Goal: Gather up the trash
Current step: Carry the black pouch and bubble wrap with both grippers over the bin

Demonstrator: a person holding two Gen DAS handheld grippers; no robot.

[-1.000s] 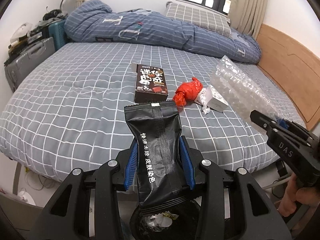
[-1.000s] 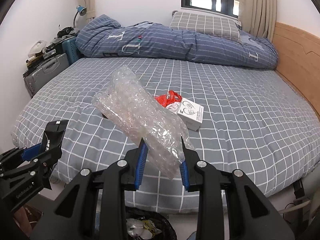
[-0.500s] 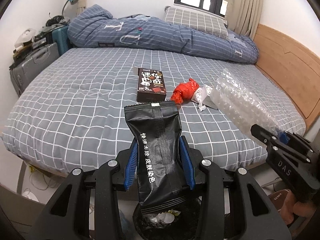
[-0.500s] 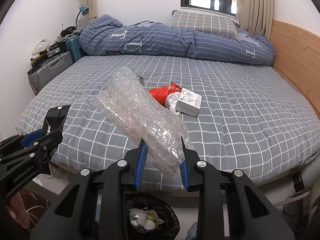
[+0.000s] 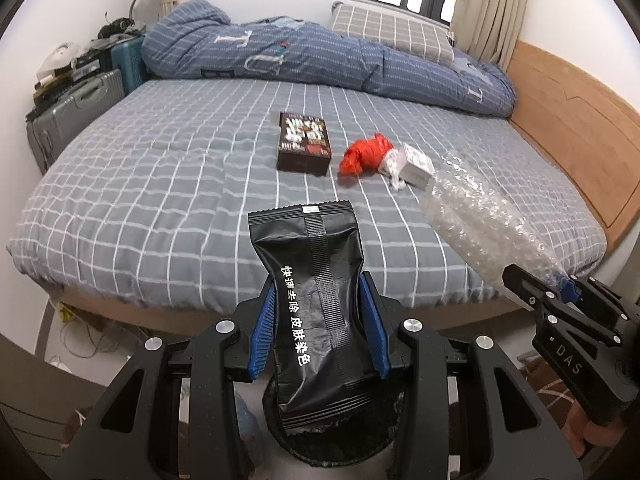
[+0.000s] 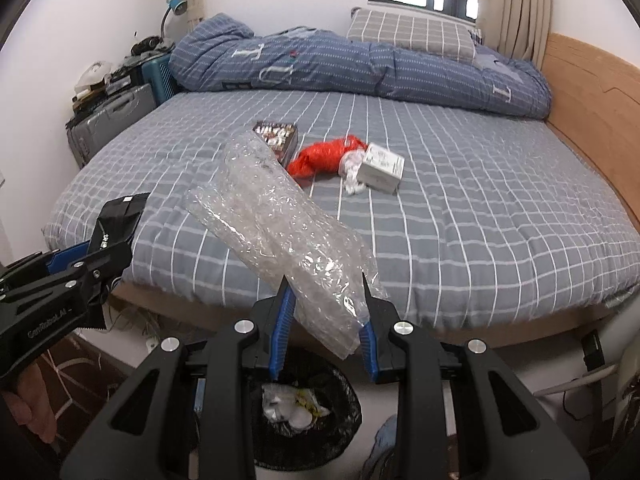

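My left gripper (image 5: pixel 318 300) is shut on a black foil packet (image 5: pixel 316 300) with white lettering, held above a black-lined trash bin (image 5: pixel 340 440) on the floor. My right gripper (image 6: pixel 325 304) is shut on a sheet of clear bubble wrap (image 6: pixel 276 220), which hangs over the same bin (image 6: pixel 336 420) holding crumpled waste. On the grey checked bed lie a dark brown box (image 5: pixel 304 146), a crumpled red bag (image 5: pixel 366 154), white tissue (image 5: pixel 390 168) and a small white box (image 5: pixel 416 164). Each gripper shows at the edge of the other's view.
The bed's front edge (image 6: pixel 360 316) runs just beyond the bin. A blue duvet (image 5: pixel 320 60) and pillow lie at the far side, a wooden headboard (image 5: pixel 580 128) on the right. Suitcases (image 5: pixel 72 116) stand at the left wall. Cables lie on the floor.
Both grippers have drawn back from the bed with their loads; the bed edge and floor now show, and the trash bin has come into view beneath them. Grips are unchanged.
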